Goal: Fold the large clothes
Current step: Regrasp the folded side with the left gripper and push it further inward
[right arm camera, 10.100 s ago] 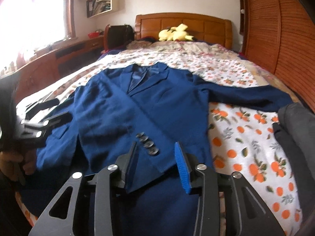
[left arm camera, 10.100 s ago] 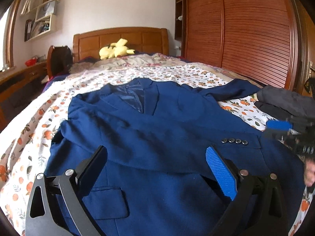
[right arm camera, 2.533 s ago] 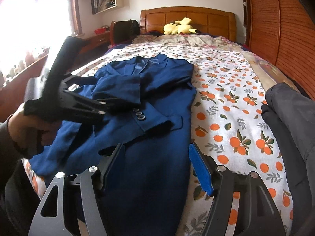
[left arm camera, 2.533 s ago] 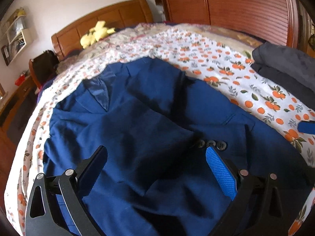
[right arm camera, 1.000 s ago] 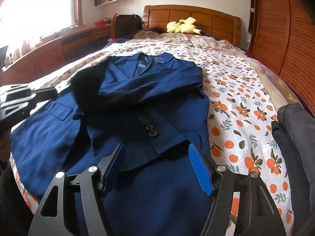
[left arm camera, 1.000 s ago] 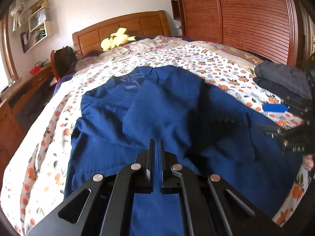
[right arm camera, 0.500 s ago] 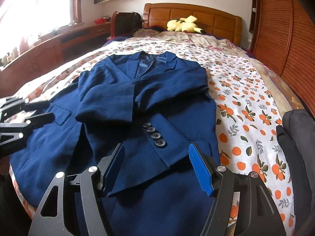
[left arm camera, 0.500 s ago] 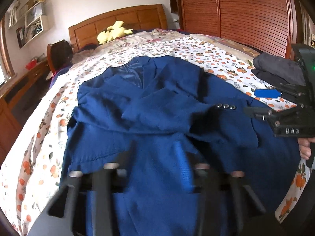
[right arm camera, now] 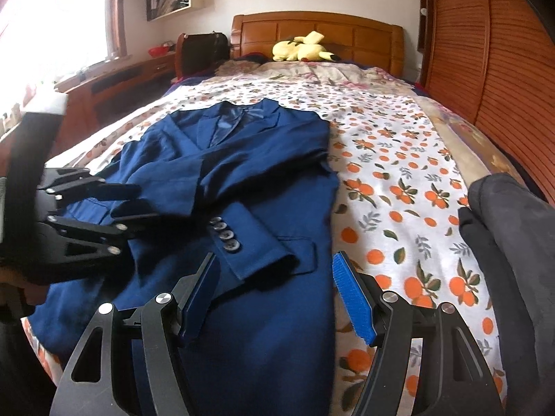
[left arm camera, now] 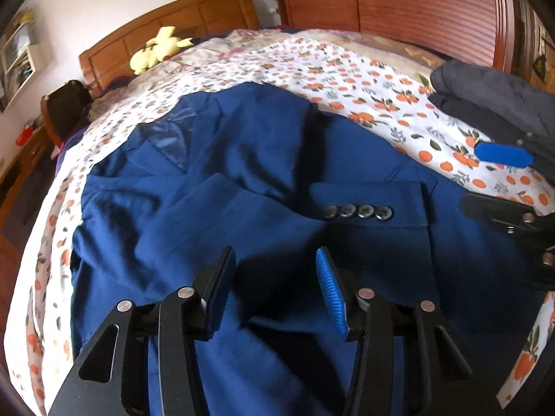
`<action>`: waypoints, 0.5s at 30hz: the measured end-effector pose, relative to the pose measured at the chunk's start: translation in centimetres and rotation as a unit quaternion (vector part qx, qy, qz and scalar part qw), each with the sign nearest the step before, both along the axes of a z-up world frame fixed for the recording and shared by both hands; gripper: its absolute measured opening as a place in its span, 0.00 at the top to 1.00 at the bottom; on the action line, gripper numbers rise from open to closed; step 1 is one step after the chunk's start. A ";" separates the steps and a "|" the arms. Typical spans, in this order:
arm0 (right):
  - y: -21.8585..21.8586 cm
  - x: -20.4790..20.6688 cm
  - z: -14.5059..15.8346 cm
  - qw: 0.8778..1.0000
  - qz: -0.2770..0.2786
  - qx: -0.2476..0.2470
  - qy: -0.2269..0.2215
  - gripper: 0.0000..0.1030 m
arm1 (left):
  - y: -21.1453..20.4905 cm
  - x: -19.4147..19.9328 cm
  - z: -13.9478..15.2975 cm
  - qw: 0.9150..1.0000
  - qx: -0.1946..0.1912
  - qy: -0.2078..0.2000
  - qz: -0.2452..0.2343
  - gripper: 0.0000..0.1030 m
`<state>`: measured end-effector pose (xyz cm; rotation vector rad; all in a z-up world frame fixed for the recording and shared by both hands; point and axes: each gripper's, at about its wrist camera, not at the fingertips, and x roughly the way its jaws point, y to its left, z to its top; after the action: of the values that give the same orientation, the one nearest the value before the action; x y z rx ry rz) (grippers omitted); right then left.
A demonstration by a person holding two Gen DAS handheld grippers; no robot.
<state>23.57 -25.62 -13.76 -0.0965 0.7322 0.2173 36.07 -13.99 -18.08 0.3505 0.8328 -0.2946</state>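
We find the blue jacket (right arm camera: 242, 180) lying face up on the bed (right arm camera: 399, 159), collar toward the headboard (right arm camera: 317, 27), hem toward us. Its long axis runs headboard-to-foot. Both sleeves are folded in across the chest; the buttoned cuff (left arm camera: 367, 204) lies nearest the hem, w/ four buttons showing.

L gripper (left arm camera: 274, 287): fingers apart, nothing between them, pads not on cloth. It hangs over the lower front of the jacket, hem side of the buttoned cuff, pointing down toward the fabric. R gripper (right arm camera: 274, 294): fingers apart, wider than the L, also empty. It sits over the hem area on the jacket's edge away from the window, w/ its blue pad over the printed sheet just beside the jacket.

Our judgement: sleeves are done, body fold lengthwise or hem-to-collar is outstanding. The relation that matters: the hem lies below and slightly behind both sets of fingers, the collar well ahead. Each gripper is near its own hem corner, so neither has an advantage; a two-handed lift looks apt.

A dark garment pile (right arm camera: 513, 242) lies beside the jacket, away from the window, clear of it. Yellow plush toy (right arm camera: 301, 48) sits at the headboard, well apart.
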 end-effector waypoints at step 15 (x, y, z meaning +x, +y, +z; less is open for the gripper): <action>-1.8 -0.9 0.2 1.000 -0.003 0.005 -0.005 0.37 | -0.5 1.7 0.2 0.999 0.033 -0.011 0.000 0.97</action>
<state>22.71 -27.38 -13.51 -0.0861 0.7217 0.2140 37.80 -14.47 -17.91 0.4139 0.8228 -0.2640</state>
